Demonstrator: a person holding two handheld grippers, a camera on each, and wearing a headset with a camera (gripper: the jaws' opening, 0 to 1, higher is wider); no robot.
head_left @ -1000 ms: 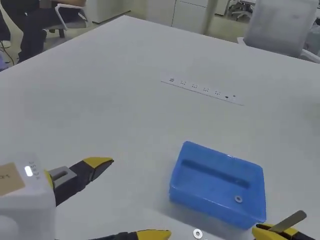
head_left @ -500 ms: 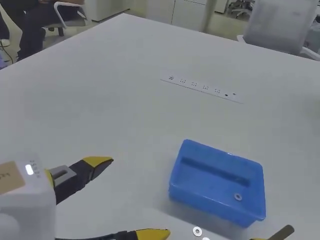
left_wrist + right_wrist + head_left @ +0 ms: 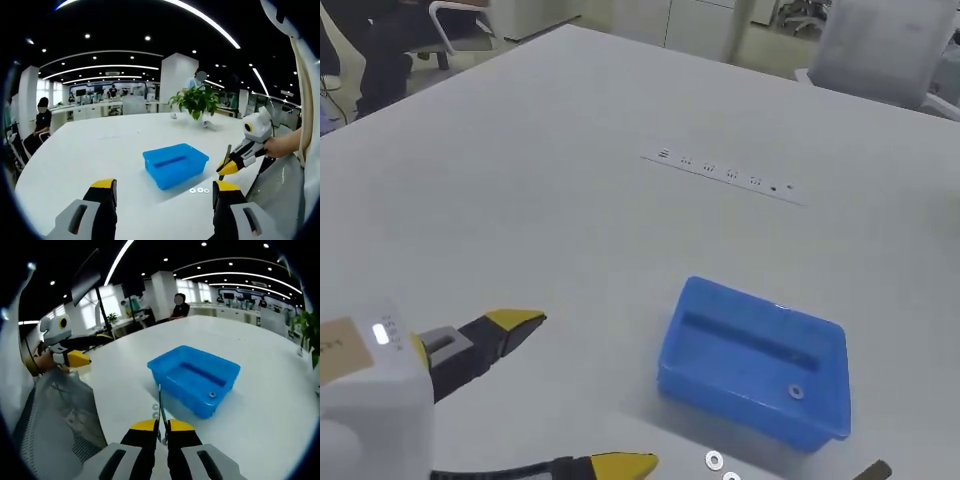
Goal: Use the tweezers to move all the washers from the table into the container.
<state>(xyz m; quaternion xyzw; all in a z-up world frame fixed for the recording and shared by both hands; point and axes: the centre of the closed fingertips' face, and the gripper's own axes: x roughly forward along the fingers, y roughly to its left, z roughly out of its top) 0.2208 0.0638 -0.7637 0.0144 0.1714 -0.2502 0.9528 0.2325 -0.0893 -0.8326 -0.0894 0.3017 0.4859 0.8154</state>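
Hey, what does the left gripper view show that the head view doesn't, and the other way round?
Left gripper view: the right gripper shut on thin metal tweezers, the full row of three small metal washers on the white table, and a green potted plant. Head view: a lone washer inside the blue plastic container, plus a socket strip set in the tabletop. Both: that container and the left gripper with its yellow-tipped jaws open.

tweezers are cut off by the head view's lower edge, right of the left tongs | washers are partly hidden behind the tweezers just ahead of the right tongs; their count cannot be told | left tongs' body is cropped at the head view's corner
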